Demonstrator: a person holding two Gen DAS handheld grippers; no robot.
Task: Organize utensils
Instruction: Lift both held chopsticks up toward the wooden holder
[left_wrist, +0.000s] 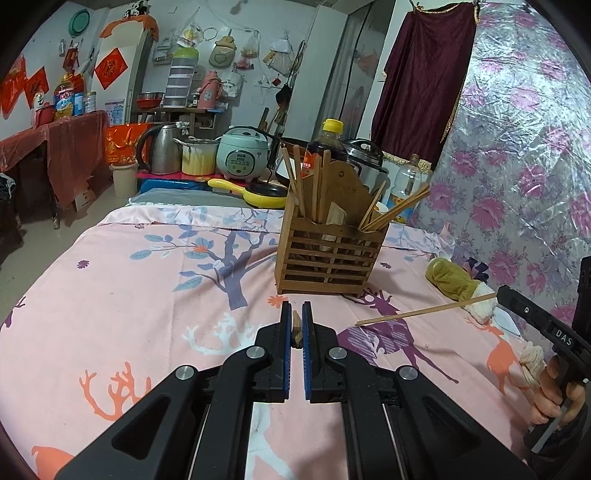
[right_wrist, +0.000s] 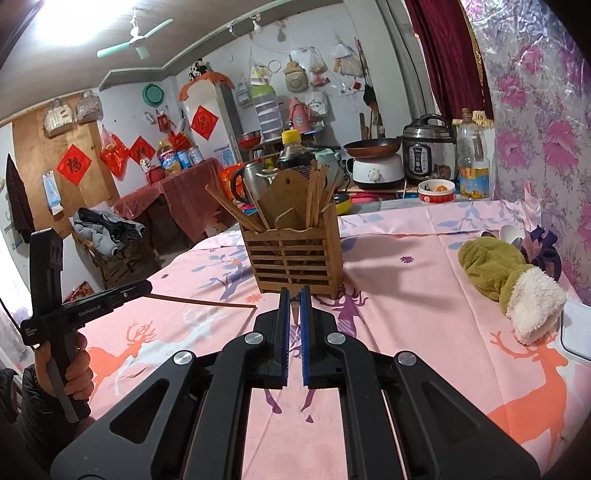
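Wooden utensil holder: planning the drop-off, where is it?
The wooden utensil holder stands on the pink tablecloth, ahead of both tools, left of the green plush toy.

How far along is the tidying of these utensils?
Done: many chopsticks stand in the wooden holder. In hand: the left hand-held gripper and right hand-held gripper each clamp one chopstick, neither dropped in yet. Left: what look like spoons beside the plush toy.

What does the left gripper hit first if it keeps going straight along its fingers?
Most likely the wooden utensil holder. The left gripper, shut on a chopstick, points slightly down and just left of the holder's front face. Depth is unclear, so it could touch the pink tablecloth short of it.
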